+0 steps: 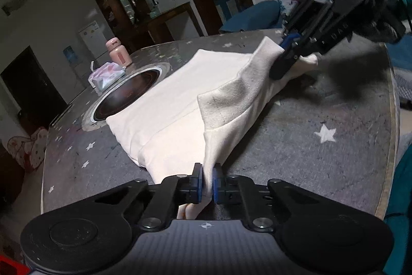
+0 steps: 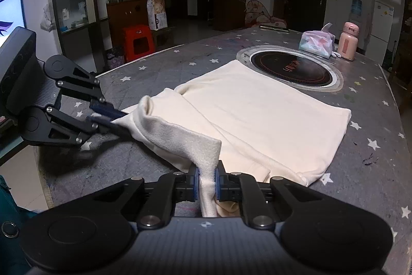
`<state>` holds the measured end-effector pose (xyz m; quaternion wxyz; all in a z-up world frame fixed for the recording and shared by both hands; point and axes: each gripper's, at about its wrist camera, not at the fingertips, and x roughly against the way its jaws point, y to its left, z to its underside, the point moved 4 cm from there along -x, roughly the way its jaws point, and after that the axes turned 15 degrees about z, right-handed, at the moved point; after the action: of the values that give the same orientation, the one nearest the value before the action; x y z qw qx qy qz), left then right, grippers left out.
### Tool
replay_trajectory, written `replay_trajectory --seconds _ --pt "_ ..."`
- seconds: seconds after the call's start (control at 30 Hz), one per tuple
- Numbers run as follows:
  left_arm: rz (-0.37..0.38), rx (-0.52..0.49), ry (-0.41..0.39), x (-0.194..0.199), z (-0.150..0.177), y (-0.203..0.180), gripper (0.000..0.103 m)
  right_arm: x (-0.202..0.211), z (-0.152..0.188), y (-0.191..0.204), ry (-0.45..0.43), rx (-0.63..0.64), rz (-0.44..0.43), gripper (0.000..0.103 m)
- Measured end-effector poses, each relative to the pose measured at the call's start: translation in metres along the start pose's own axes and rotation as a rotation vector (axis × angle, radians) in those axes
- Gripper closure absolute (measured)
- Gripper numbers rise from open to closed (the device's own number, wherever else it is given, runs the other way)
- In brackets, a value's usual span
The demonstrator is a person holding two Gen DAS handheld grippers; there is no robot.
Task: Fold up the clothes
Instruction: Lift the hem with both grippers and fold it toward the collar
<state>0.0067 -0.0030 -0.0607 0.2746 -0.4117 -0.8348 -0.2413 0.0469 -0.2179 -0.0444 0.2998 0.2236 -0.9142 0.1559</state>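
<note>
A cream garment [image 1: 167,105] [image 2: 257,110] lies partly folded on the grey star-patterned table [image 1: 322,159] [image 2: 373,164]. Its near edge is lifted off the table between both grippers. My left gripper [image 1: 207,181] is shut on one corner of that edge. It also shows in the right wrist view, left gripper [image 2: 108,115], pinching the cloth at the left. My right gripper [image 2: 206,181] is shut on the other corner. In the left wrist view the right gripper [image 1: 285,53] grips the cloth at the far right. The rest of the garment lies flat.
A round black cooktop [image 1: 123,97] [image 2: 291,68] is set in the table beyond the garment. A tissue pack [image 1: 105,76] [image 2: 316,43] and a pink bottle [image 1: 117,52] [image 2: 347,41] stand past it. A red stool [image 2: 137,43] and cabinets lie beyond the table edge.
</note>
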Motion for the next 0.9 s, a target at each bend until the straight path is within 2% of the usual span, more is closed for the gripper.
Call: replay_trajectory --seconds 0.23,0.57,0.67,0.77,0.9 --pt "0.033 0.019 -0.031 0.022 -0.006 -0.010 0.097 0.021 0.001 0.003 -0.028 0.001 -0.007 0.094" --pt "0.124 0.064 -0.082 0.086 -0.013 -0.058 0.097 0.100 0.010 0.019 -0.029 -0.015 -0.093 0.094" --pt "0.117 0.042 -0.092 0.098 -0.018 -0.065 0.097 0.120 0.009 0.023 -0.022 -0.005 -0.104 0.094" --pt "0.096 0.045 -0.108 0.095 -0.027 -0.053 0.097 0.127 0.003 0.020 -0.024 0.006 -0.099 0.094" --pt "0.074 0.066 -0.126 0.082 -0.038 -0.026 0.097 0.114 -0.010 0.010 -0.025 0.004 -0.085 0.094"
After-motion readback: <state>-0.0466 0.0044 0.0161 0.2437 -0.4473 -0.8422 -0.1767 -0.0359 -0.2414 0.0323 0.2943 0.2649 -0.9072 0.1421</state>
